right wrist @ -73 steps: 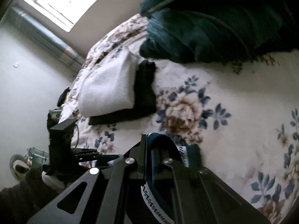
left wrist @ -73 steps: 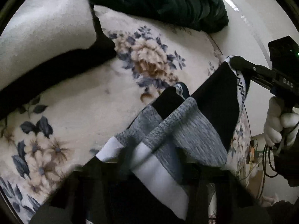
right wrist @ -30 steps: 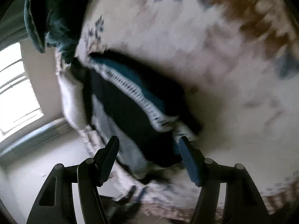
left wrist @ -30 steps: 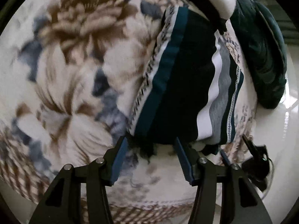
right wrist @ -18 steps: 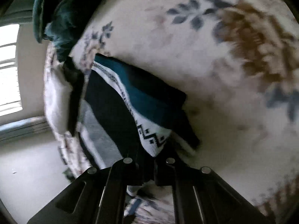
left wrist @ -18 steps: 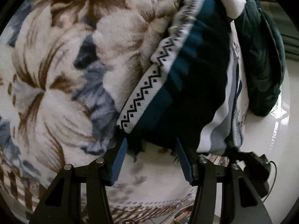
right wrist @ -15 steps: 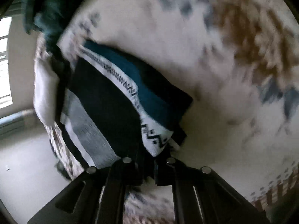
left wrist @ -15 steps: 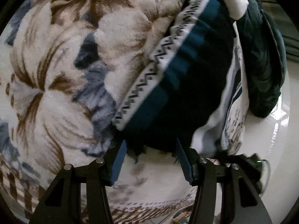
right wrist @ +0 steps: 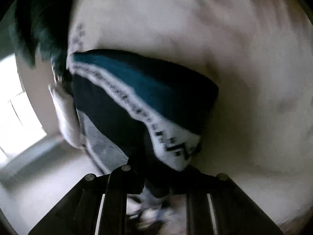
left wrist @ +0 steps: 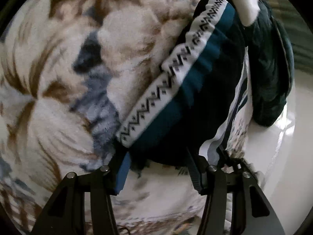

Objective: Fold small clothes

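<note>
Folded garment (left wrist: 195,90) lay near the floral blanket's (left wrist: 58,78) edge. Left gripper (left wrist: 156,168) gaped, unclamped, around its near hem. Right gripper (right wrist: 154,178) pinched a corner, jaws easing apart. Soft, light, floppy knit; best gripped at hem corners.

Plush, fuzzy floral blanket (left wrist: 64,90); smooth knit garment (left wrist: 195,90) with woven patterned band; matt black plastic gripper fingers (left wrist: 123,168).

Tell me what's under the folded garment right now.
The garment lies on the floral blanket, which shows all around it. Farther layers, grey and white, peek out at its far edge; anything beneath is covered.
</note>
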